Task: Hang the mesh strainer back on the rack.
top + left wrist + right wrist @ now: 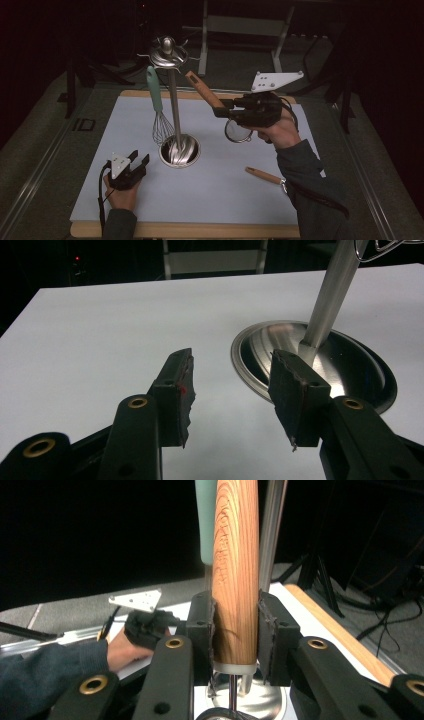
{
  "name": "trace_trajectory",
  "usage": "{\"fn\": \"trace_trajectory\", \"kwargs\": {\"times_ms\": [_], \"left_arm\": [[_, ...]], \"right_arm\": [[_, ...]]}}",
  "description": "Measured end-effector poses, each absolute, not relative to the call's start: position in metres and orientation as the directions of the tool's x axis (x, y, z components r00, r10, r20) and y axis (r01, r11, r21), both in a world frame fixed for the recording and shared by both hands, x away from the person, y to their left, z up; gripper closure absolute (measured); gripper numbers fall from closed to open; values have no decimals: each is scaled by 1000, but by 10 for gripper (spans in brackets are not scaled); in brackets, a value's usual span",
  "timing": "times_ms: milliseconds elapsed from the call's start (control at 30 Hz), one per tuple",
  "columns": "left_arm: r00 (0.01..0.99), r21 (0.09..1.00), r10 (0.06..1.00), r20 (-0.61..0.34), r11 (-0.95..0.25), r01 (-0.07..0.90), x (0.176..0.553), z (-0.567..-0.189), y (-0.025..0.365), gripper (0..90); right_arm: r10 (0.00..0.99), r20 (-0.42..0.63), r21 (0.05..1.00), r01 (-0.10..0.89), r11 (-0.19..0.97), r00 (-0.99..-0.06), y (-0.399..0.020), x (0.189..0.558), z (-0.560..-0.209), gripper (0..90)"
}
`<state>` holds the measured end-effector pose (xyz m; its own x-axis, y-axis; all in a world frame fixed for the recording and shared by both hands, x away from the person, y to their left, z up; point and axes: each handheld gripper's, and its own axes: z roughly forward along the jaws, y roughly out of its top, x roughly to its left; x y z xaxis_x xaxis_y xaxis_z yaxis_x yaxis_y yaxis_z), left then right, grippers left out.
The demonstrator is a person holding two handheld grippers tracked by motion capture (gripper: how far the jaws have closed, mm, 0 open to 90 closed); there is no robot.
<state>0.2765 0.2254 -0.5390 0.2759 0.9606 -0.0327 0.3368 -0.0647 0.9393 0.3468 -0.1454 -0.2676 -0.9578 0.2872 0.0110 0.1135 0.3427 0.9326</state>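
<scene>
A steel utensil stand [174,107] rises from a round base [180,151] in the middle of the white mat. From its top hooks hangs a whisk [161,125] with a teal handle. My right gripper [222,107] is shut on the wooden handle [201,89] of a small mesh strainer [237,131], held in the air just right of the stand with the handle tip up near the hooks. In the right gripper view the pads clamp that handle [235,570] just above its metal collar. My left gripper [139,159] rests on the mat left of the base, open and empty [232,385].
Another wooden-handled utensil [265,175] lies on the mat at the front right, close to the right forearm. The mat [210,200] sits on a wooden board. The stand base [350,370] lies just ahead of the left jaws. Dark frames and cables stand behind the table.
</scene>
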Motion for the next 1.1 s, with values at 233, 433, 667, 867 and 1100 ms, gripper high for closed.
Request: {"fn": "trace_trajectory", "kwargs": {"times_ms": [233,433,667,867,1100], "left_arm": [[275,940,961,-34,-62,335,276,-539,225,528],[273,940,961,-34,-62,334,276,-539,225,528],[273,940,962,-32,-64,334,276,-539,225,529],[273,941,962,-34,-61,334,276,-539,225,529],[273,941,962,-35,-60,334,276,-539,225,529]], "right_arm": [[270,4,937,98,335,-963,-134,347,-262,709],[282,10,932,110,344,-959,-125,352,-267,709],[279,39,931,136,340,-959,-117,360,-273,707],[278,57,921,158,357,-959,-107,366,-280,704],[279,93,911,194,364,-956,-95,373,-285,697]]}}
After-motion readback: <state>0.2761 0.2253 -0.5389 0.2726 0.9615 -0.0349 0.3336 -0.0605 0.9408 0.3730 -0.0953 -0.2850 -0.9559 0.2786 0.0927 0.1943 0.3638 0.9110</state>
